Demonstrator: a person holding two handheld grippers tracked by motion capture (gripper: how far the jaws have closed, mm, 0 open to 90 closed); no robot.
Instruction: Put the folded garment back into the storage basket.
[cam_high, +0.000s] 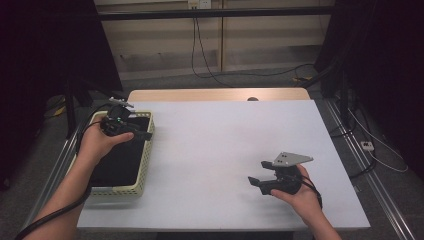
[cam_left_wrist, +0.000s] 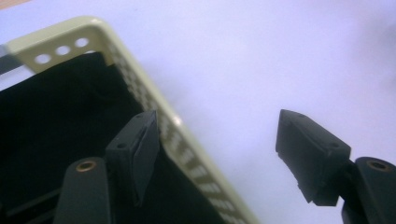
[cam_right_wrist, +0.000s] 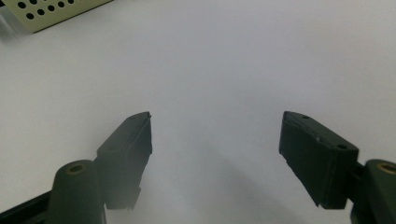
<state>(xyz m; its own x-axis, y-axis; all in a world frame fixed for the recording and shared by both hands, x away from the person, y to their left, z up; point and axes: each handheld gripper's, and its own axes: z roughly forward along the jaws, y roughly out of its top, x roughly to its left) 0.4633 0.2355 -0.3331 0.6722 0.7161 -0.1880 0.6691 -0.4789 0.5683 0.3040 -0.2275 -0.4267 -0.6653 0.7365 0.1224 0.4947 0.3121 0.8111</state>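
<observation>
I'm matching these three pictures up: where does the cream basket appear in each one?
High view: the cream basket sits at the table's left edge, under the left tool.
Left gripper view: its perforated wall runs diagonally from upper left to bottom centre.
Right gripper view: one corner at top left.
Shared landmark: the white tabletop.

Your high view is dim: dark left and right edges, only the pale bench (cam_high: 215, 150) catches the overhead light, no glare. Both gripper views are soft, the near jaws blurred. The basket (cam_left_wrist: 93, 28) interior reads pure black, with a faint jaw shadow on the bench.
</observation>
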